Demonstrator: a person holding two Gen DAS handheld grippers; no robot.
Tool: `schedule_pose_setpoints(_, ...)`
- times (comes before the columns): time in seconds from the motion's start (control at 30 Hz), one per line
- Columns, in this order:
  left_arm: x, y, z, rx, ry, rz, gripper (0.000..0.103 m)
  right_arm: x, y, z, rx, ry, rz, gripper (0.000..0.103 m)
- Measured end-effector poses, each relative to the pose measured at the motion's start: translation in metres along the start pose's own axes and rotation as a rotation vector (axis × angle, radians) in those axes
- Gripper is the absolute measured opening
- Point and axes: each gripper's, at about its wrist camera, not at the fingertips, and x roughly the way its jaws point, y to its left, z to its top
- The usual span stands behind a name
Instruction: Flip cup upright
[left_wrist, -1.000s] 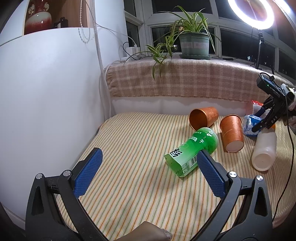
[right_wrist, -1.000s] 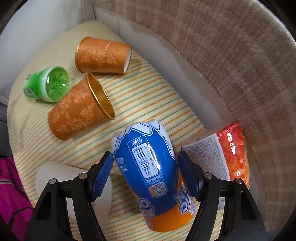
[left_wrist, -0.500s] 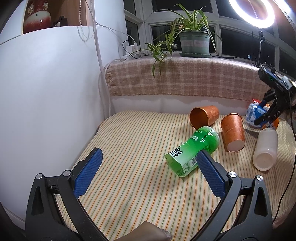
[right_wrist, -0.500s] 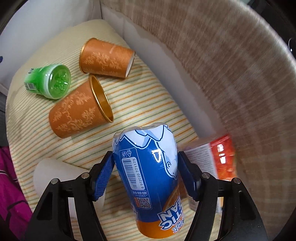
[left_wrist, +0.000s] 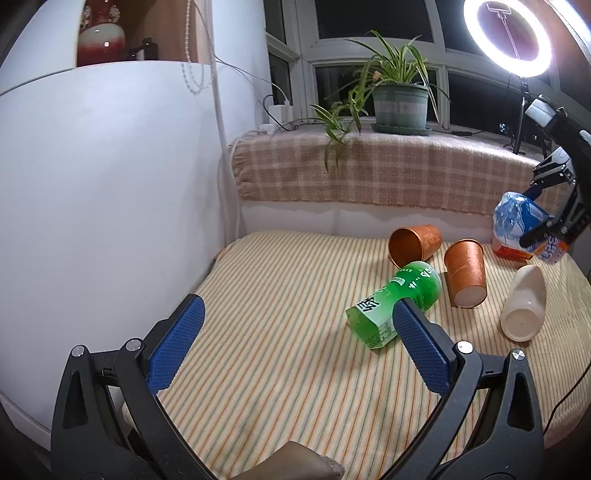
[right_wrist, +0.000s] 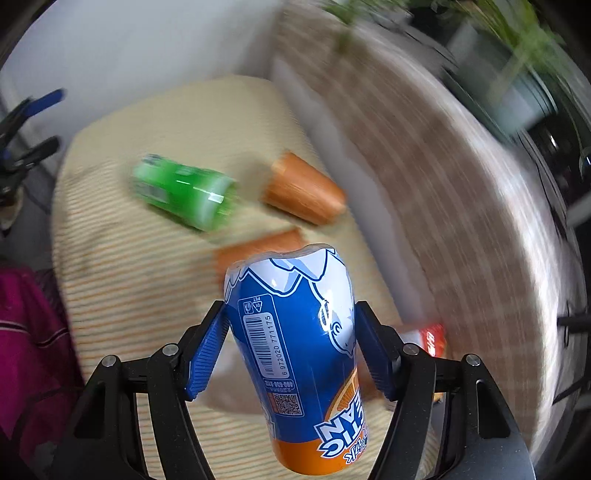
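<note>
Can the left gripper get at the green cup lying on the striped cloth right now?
Probably yes. The left gripper is open and holds nothing, and the green cup lies on its side just ahead, its near end by the right finger. Only bare striped cloth lies between.

Background blurred; orange cup (right_wrist: 258, 245) half hidden behind blue cup (right_wrist: 295, 354).

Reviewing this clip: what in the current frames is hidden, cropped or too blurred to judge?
- Right wrist view: motion blur smears the green plastic cup and the orange paper cups; their openings are unreadable.
- Right wrist view: the blue-and-orange labelled cup in the right gripper hides the cloth behind it, and its lower end is cropped.
- Left wrist view: that cup covers most of the red packet.
- Left wrist view: the left gripper finger overlaps the green cup.
</note>
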Motion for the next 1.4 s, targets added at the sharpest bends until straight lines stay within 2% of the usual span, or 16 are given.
schedule_pose_setpoints(0.17, -0.012, 0.012, -0.004, -0.012, -0.009, 0.008, 0.103, -0.009, 0.051, 0.013, -0.099, -0.017, 0.046, 0.068)
schedule_pose_setpoints(0.4, -0.026, 0.026, -0.01, -0.028, -0.019, 0.028, 0.103, 0.022, 0.109, 0.018, -0.224, 0.04, 0.131, 0.068)
schedule_pose_setpoints(0.63, -0.03, 0.038, -0.016, -0.043, -0.011, 0.058, 0.103, 0.051, 0.143, 0.019, -0.281, 0.078, 0.195, 0.068)
schedule_pose_setpoints(1.0, -0.031, 0.041, -0.02, -0.035, 0.004, 0.046, 0.103, 0.073, 0.169, 0.017, -0.333, 0.107, 0.253, 0.07)
schedule_pose_setpoints(1.27, -0.032, 0.031, -0.019, 0.022, 0.027, -0.045, 0.103, 0.058, 0.163, 0.02, -0.271, 0.077, 0.274, 0.071)
schedule_pose_setpoints(1.33, -0.031, 0.029, -0.018, 0.027, 0.034, -0.062, 0.103, 0.054, 0.163, 0.019, -0.266, 0.065, 0.271, 0.076)
schedule_pose_setpoints(1.4, -0.03, 0.027, -0.018, 0.026, 0.043, -0.074, 0.103, 0.051, 0.163, 0.019, -0.269, 0.058, 0.268, 0.076)
